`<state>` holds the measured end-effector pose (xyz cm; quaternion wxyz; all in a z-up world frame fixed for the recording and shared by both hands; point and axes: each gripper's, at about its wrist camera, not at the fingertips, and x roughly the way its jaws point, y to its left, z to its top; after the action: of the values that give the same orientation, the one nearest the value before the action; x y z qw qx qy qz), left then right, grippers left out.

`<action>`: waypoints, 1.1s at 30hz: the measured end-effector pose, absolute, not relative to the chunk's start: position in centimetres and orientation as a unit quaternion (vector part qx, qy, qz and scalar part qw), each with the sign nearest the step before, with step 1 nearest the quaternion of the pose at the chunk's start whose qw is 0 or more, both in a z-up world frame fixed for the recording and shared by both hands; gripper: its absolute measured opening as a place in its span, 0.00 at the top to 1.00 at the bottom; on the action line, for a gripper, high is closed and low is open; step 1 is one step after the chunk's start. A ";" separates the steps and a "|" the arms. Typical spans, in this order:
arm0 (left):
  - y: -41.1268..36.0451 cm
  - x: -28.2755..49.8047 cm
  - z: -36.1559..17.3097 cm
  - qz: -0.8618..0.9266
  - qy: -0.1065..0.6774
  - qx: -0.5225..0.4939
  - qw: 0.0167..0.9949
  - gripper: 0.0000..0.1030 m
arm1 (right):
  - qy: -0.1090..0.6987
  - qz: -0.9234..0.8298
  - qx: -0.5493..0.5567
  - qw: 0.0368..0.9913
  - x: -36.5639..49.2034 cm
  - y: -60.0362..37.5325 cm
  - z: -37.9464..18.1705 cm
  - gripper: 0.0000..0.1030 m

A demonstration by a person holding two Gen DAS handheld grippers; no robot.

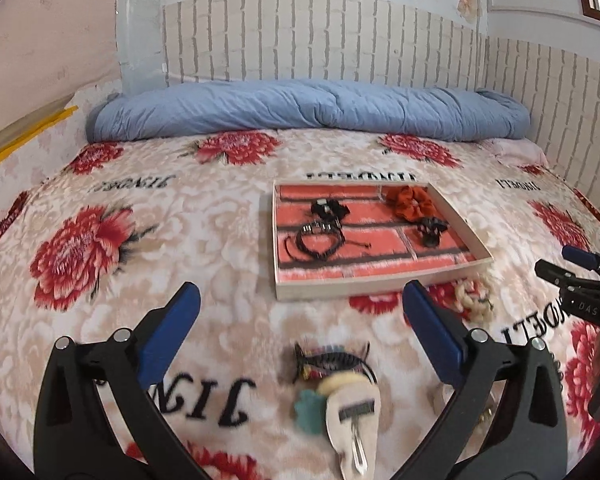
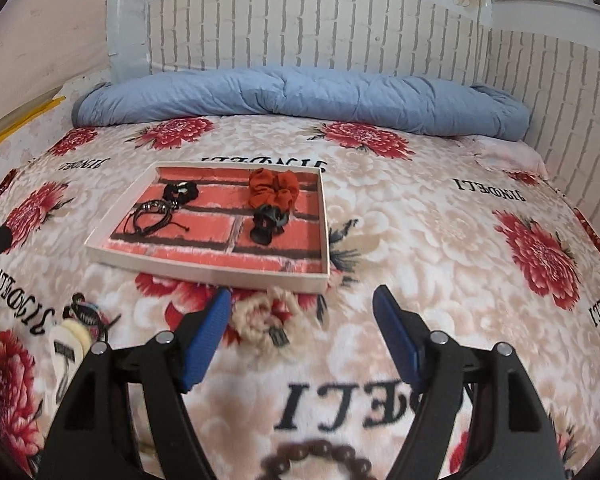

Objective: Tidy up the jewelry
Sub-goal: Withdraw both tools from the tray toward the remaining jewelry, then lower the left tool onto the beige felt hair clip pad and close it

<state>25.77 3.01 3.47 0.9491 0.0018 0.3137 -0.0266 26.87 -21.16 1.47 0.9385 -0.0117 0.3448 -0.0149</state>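
A shallow box [image 1: 380,280] [image 2: 204,270] lined with red brick print lies on the bed. It holds a black scrunchie [image 1: 328,210], black cord bracelets [image 1: 320,242] [image 2: 152,216], an orange scrunchie [image 1: 410,200] [image 2: 274,188] and a black hair claw [image 1: 432,230] [image 2: 266,224]. My left gripper [image 1: 300,312] is open above a colourful woven bracelet [image 1: 332,360] and a cream hair clip [image 1: 354,416] [image 2: 68,344]. My right gripper [image 2: 302,308] is open, with a cream braided hair tie [image 2: 260,320] [image 1: 474,300] by its left finger. A brown bead bracelet [image 2: 316,460] lies below it.
A rolled blue quilt [image 1: 308,110] [image 2: 300,94] runs along the far edge of the bed against the brick-pattern wall. The floral blanket [image 1: 100,240] spreads wide on both sides of the box. The right gripper's fingers [image 1: 580,276] show at the right of the left wrist view.
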 end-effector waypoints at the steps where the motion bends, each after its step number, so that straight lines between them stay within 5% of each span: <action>1: 3.0 25.4 3.2 -0.027 0.317 0.001 0.948 0.05 | 0.346 -0.014 -0.010 0.938 26.4 -21.3 1.4 0.30; 33: 0.6 21.1 -3.7 -0.041 0.373 -0.005 0.927 0.05 | 0.372 -0.041 0.024 0.927 20.0 -24.8 -3.8 0.30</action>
<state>21.09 0.60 -3.70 0.9268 -0.0051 0.3732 -0.0414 20.04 -24.82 -3.82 0.9270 0.0235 0.3722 -0.0406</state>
